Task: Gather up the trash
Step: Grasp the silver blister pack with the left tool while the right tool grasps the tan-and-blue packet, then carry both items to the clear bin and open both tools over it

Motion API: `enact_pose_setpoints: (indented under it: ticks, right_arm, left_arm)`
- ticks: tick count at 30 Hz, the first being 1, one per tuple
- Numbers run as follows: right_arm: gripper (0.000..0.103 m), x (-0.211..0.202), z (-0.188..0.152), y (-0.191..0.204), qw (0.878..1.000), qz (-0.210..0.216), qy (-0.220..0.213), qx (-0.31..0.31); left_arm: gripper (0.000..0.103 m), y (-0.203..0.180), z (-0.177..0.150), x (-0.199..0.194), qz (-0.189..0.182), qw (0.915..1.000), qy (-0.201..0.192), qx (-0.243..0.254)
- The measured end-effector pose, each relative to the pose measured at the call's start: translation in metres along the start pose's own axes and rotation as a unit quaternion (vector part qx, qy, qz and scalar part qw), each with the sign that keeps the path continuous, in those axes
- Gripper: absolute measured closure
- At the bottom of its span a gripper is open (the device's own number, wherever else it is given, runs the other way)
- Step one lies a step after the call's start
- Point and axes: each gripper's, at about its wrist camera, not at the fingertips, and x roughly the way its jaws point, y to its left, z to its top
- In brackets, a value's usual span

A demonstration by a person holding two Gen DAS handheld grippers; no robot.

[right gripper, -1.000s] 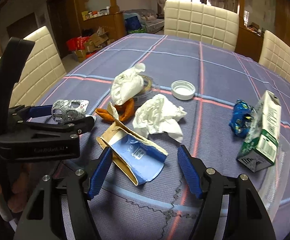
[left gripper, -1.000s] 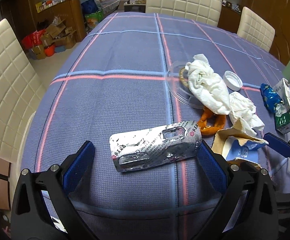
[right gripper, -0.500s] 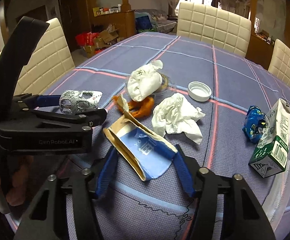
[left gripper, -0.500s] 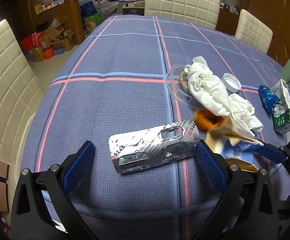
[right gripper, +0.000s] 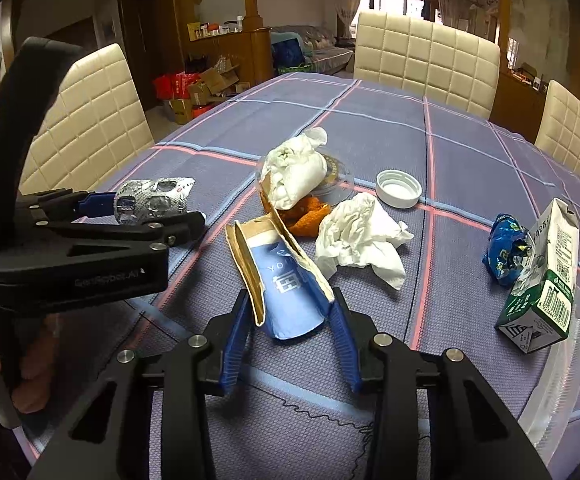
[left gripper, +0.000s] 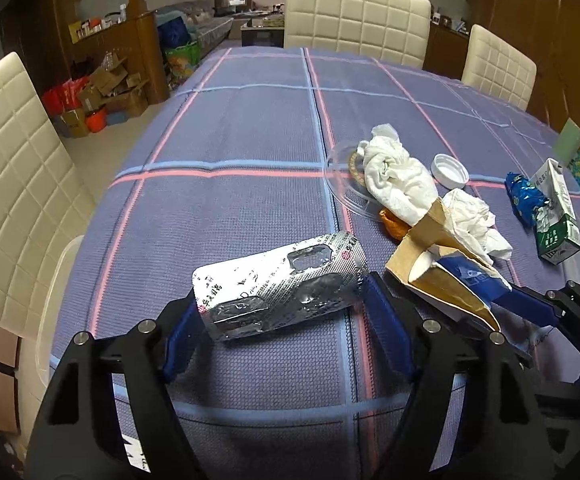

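Note:
My left gripper (left gripper: 281, 312) is shut on a silver foil blister pack (left gripper: 277, 286), held at its two ends a little above the tablecloth; the pack also shows in the right wrist view (right gripper: 151, 200). My right gripper (right gripper: 290, 316) is shut on a torn blue and brown paper packet (right gripper: 285, 276), lifted and tilted; the packet also shows in the left wrist view (left gripper: 446, 272). On the table lie a crumpled white tissue (right gripper: 362, 236), another tissue on a clear plastic lid (right gripper: 296, 168), an orange peel (right gripper: 306, 216), a white cap (right gripper: 398, 188), a blue wrapper (right gripper: 506, 256) and a green milk carton (right gripper: 546, 280).
The purple checked tablecloth (left gripper: 229, 208) covers a large table. Cream padded chairs stand at the left (left gripper: 13, 184), the far end (left gripper: 354, 16) and the right (left gripper: 498, 64). Cardboard boxes (left gripper: 101, 92) sit on the floor far left.
Both grippers have closed: the left on the blister pack, the right on the paper packet. The packet has been lifted and stood more upright.

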Motion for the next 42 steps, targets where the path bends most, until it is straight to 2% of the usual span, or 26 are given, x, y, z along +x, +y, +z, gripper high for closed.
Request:
enact_pose_setpoints:
  ticks: [10, 25, 35, 42]
  right_arm:
    - [0.067, -0.015, 0.000, 0.013, 1.000, -0.001, -0.017, -0.014]
    - [0.067, -0.043, 0.006, 0.044, 0.998, -0.011, -0.038, -0.047]
    - [0.067, -0.048, 0.016, 0.085, 0.995, -0.009, -0.045, -0.087]
    - [0.067, -0.043, 0.029, 0.122, 0.991, -0.007, -0.050, -0.127]
  left_arm:
    - [0.028, 0.003, -0.005, -0.016, 0.007, 0.9999, -0.013, 0.004]
    - [0.028, 0.022, -0.029, -0.062, 0.018, 0.9986, -0.050, 0.003]
    - [0.028, 0.054, -0.045, -0.088, 0.032, 0.9966, -0.074, -0.020]
    - [0.028, 0.091, -0.057, -0.101, 0.050, 0.9941, -0.086, -0.044]
